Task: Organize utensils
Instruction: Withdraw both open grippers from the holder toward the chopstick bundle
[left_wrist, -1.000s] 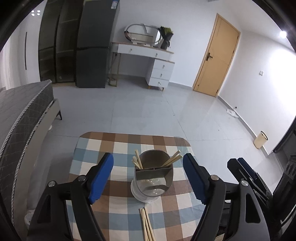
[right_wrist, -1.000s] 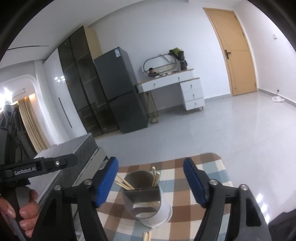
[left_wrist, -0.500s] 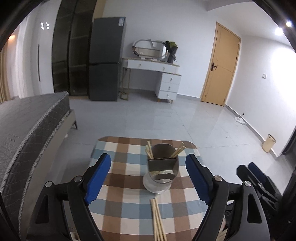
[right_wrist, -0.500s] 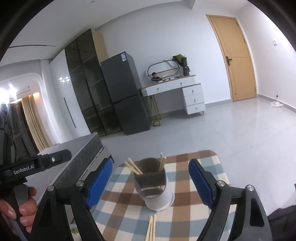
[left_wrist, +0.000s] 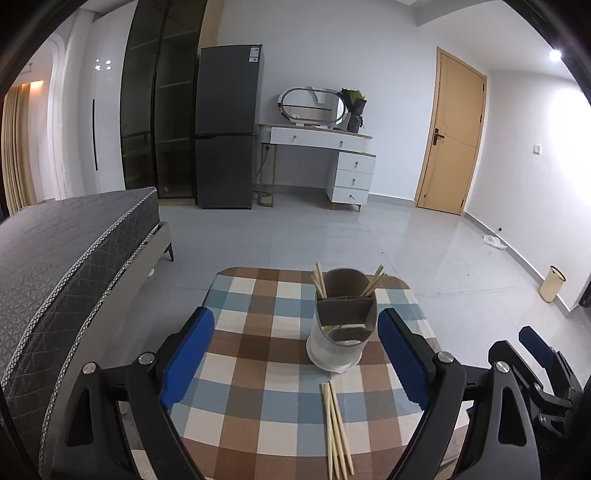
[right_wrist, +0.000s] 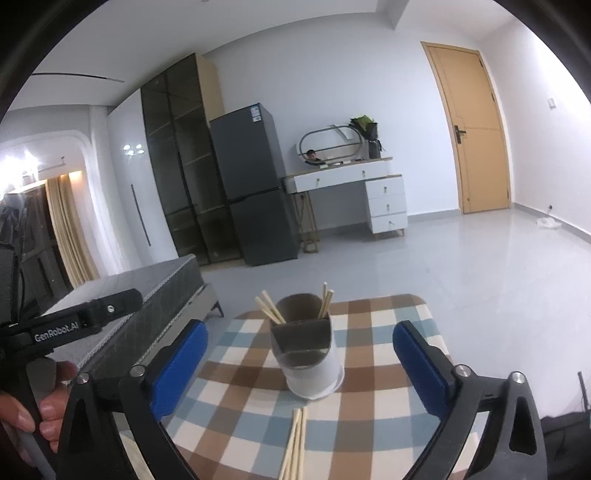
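Chopsticks (left_wrist: 336, 430) lie loose in a bundle on the checked table (left_wrist: 251, 354), just this side of the utensil holder (left_wrist: 341, 325), their long axis running nearly straight away from both cameras. The left gripper (left_wrist: 295, 358) has just been opening, nothing between its jaws, the bundle slightly right of centre. The right gripper (right_wrist: 299, 373), likewise just opened wide and empty, has them almost centred, so it seems better lined up

White lettering reading "GenRobot.AI" stands on the black body of the left tongs (right_wrist: 85, 321), at nine o'clock in the right wrist view. A label at the fridge (right_wrist: 255, 114) top corner is too small to read.
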